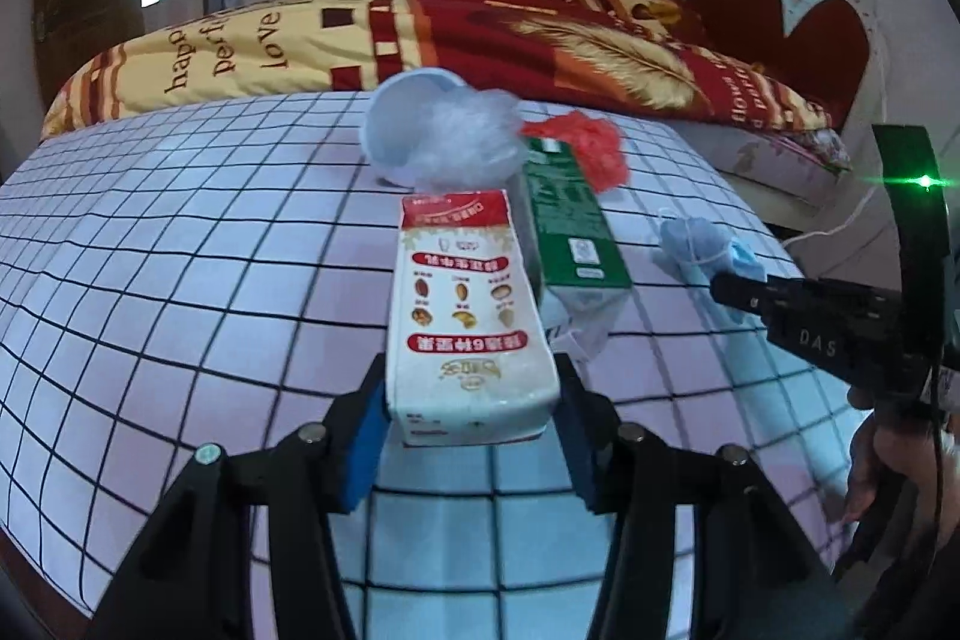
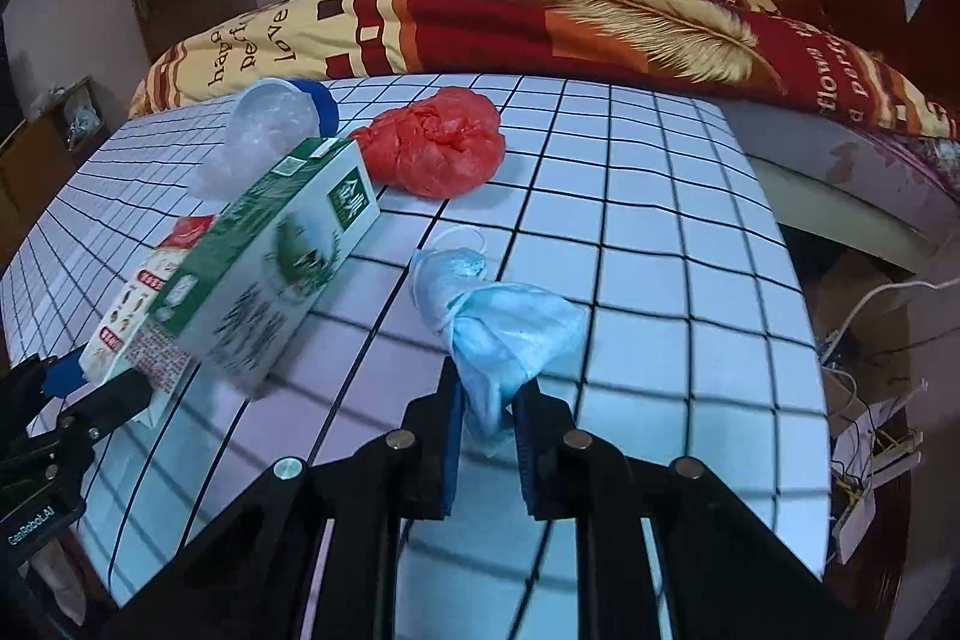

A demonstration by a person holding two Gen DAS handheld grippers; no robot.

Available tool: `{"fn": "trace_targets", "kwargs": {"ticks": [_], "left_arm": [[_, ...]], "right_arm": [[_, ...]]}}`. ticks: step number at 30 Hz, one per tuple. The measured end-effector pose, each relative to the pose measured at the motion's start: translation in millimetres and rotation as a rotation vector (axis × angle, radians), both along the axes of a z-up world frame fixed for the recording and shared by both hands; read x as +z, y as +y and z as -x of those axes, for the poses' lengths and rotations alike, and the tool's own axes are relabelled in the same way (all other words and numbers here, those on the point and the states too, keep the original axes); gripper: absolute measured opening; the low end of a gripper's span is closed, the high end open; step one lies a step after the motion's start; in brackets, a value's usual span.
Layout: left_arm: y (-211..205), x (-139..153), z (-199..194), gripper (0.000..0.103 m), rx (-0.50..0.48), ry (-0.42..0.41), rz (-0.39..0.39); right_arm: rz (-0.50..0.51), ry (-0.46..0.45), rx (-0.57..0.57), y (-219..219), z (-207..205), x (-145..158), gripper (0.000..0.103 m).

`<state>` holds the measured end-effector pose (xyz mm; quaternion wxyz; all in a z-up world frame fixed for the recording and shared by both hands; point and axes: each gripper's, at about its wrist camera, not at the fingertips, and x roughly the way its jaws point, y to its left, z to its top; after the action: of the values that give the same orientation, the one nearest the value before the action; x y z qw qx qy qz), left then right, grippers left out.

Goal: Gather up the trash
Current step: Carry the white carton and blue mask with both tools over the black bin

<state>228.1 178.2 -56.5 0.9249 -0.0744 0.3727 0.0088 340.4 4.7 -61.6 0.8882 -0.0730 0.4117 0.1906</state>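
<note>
Left gripper (image 1: pixel 474 400) was pinching the near end of the red-and-white carton (image 1: pixel 465 316), blue pads flat on its two side walls. The carton looked light, its stiff card walls undented; a grip low across the short end seemed sound, though a harder squeeze would probably crush it.

Right gripper (image 2: pixel 487 415) was pressed nearly together on the tail of the blue face mask (image 2: pixel 498 322), which lay towards the right edge of the bench (image 2: pixel 660 250). Mask soft, limp, near weightless; it should bunch in any pinch, and its ear loops may snag.

Green carton (image 2: pixel 270 268) lay tilted against the red-and-white one, touching it. Red plastic bag (image 2: pixel 438 148), crumpled, sat near the far edge; slippery and springy, best taken through the bulk.

Containers: a white cup (image 1: pixel 402 124) near the far edge held crumpled clear film (image 1: pixel 462 142). No bin was in view.
</note>
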Motion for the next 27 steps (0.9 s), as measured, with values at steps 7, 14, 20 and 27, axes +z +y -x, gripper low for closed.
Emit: {"fn": "trace_targets", "kwargs": {"ticks": [7, 14, 20, 27], "left_arm": [[-10, 9, 24, 0.052, -0.003, -0.01, 0.002], [-16, 10, 60, 0.052, 0.005, -0.015, -0.005], [-36, 17, 93, 0.051, -0.02, -0.039, -0.018], [-70, 20, 117, 0.051, -0.087, -0.053, -0.014]], "right_arm": [[-0.02, -0.032, -0.02, -29, 42, 22, 0.017], [-0.033, -0.058, -0.042, -58, 92, 37, 0.016], [-0.043, -0.07, -0.069, -83, 134, 41, 0.016], [-0.049, -0.077, -0.129, -123, 176, 40, 0.015]]}}
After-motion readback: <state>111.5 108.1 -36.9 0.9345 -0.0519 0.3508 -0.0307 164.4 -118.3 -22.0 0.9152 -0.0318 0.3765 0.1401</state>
